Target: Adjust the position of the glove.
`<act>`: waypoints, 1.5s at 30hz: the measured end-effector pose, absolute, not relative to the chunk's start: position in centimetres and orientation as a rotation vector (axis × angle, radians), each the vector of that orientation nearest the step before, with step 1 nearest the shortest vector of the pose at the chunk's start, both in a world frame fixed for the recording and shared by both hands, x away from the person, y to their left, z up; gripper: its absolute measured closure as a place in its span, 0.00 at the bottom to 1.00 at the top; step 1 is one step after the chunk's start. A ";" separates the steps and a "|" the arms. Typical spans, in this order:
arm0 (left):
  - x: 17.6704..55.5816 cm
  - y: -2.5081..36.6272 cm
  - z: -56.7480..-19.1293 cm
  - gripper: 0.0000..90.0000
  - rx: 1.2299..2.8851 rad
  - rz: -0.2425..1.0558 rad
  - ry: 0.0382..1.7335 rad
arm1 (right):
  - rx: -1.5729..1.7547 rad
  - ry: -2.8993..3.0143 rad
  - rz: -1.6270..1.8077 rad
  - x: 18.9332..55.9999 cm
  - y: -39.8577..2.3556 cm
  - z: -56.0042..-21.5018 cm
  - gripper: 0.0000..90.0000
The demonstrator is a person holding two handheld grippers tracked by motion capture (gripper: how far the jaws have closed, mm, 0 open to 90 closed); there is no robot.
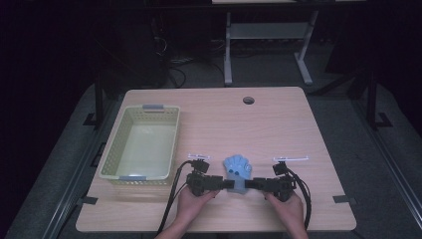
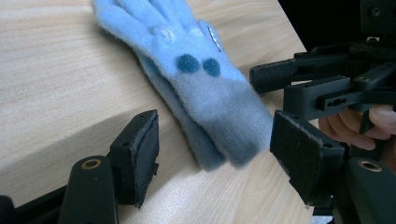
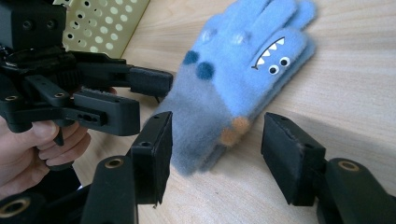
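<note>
Gloves [image 1: 238,169], a stacked blue fleece pair with a monster face, lie low in the middle of the high view on the wooden table [image 1: 278,119]; soft, light, floppy, so I'd take them at the grey cuff. Left gripper [image 1: 226,184] and right gripper [image 1: 250,184] come in from either side, jaws spread, cuff between the pads, nothing pinched yet

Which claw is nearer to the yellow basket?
Left. The left claw works just off the right near corner of the yellow basket, at the blue glove's cuff. The right claw comes from the glove's far side, with the glove between it and the basket.
</note>
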State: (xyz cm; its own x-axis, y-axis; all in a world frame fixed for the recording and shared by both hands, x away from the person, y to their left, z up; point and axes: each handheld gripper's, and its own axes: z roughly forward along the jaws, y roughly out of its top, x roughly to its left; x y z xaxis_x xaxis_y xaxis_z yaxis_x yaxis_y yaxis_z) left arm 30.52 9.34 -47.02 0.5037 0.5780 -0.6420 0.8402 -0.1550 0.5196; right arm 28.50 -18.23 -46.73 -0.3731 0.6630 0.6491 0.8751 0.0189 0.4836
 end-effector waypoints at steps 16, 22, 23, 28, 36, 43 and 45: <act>31.1 9.5 -47.8 0.51 1.788 -0.405 1.219 | -1.602 -2.025 -1.253 28.9 -17.4 -47.6 0.56; 30.8 9.4 -48.3 0.60 1.758 -0.439 1.226 | -1.615 -2.011 -1.264 28.9 -17.1 -47.8 0.61; 30.8 9.3 -48.4 0.63 1.751 -0.443 1.225 | -1.616 -2.001 -1.267 28.9 -17.1 -47.9 0.62; 30.8 9.3 -48.6 0.66 1.750 -0.451 1.217 | -1.619 -1.987 -1.286 28.8 -17.0 -48.1 0.63; 30.9 9.3 -48.7 0.69 1.748 -0.456 1.213 | -1.625 -1.946 -1.303 28.9 -16.9 -48.3 0.65; 30.9 9.2 -48.8 0.71 1.752 -0.449 1.199 | -1.626 -1.938 -1.313 29.0 -16.7 -48.5 0.68; 31.0 9.2 -48.9 0.71 1.748 -0.454 1.196 | -1.624 -1.937 -1.315 29.0 -16.6 -48.5 0.69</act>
State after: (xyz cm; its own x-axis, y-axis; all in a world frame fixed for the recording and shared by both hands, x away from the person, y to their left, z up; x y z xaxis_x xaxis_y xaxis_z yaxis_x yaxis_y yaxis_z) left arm 30.99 9.19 -48.89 0.4554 0.5222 -0.7210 0.8690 -0.0848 0.4874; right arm 29.02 -16.61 -48.52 -0.3215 0.6256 0.7108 0.8914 -0.0532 0.4500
